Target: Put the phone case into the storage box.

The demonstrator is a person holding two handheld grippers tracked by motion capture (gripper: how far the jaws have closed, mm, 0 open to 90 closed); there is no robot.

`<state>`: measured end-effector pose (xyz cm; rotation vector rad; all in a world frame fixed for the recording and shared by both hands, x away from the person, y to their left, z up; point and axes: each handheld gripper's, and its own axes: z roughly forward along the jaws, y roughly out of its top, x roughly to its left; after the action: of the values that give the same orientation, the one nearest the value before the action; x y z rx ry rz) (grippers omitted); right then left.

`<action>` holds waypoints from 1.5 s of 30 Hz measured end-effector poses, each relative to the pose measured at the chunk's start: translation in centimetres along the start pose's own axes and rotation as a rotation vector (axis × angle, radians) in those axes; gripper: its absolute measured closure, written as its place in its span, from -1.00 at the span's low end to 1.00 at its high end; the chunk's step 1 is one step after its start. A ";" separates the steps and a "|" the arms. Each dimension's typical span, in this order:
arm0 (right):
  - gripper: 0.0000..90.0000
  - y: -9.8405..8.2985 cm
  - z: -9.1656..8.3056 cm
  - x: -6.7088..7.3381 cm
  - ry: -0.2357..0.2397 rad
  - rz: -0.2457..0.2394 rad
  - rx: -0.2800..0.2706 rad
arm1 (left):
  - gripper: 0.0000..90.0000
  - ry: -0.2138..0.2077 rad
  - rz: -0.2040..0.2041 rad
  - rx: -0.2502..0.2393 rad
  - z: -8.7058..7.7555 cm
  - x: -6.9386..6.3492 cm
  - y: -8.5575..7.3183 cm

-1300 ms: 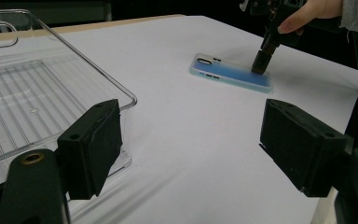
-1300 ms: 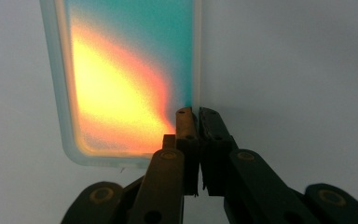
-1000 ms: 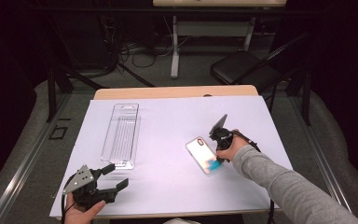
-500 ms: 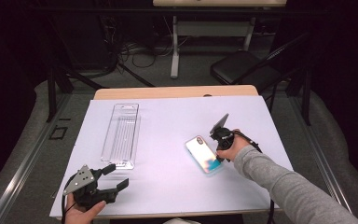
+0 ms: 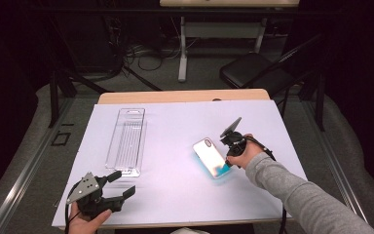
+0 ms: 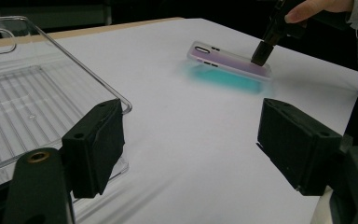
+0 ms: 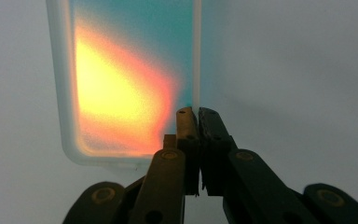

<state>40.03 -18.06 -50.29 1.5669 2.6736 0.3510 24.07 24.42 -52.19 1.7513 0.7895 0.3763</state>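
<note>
The thin, light, slippery phone case (image 5: 211, 157) flexes easily; the right hand-held gripper (image 5: 228, 163), jaws closed, pinches its side rim.

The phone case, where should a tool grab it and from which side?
Grip the phone case by its thin long side rim, near the corner away from the camera cutout, coming from its right. That end is tilted off the white table, leaving a gap beneath. The right tool looks clamped on that rim.

No text, label, brand, number or sign can be read on anything in these views
</note>
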 end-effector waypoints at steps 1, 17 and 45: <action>0.95 0.0 -0.1 0.1 -0.003 0.009 -0.009 | -0.40 0.003 0.003 0.005 0.1 -0.1 0.1; 0.96 -0.3 -1.2 0.3 -0.007 0.009 -0.068 | -0.36 0.024 0.012 -0.008 0.5 -0.3 0.3; 0.95 -1.4 -2.3 0.5 -0.013 0.000 -0.214 | -0.31 -0.003 -0.059 0.013 2.0 -0.6 1.1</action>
<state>38.27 -18.74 -48.25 1.5003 2.5269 0.6020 25.20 22.36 -51.78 1.7367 0.8410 0.3299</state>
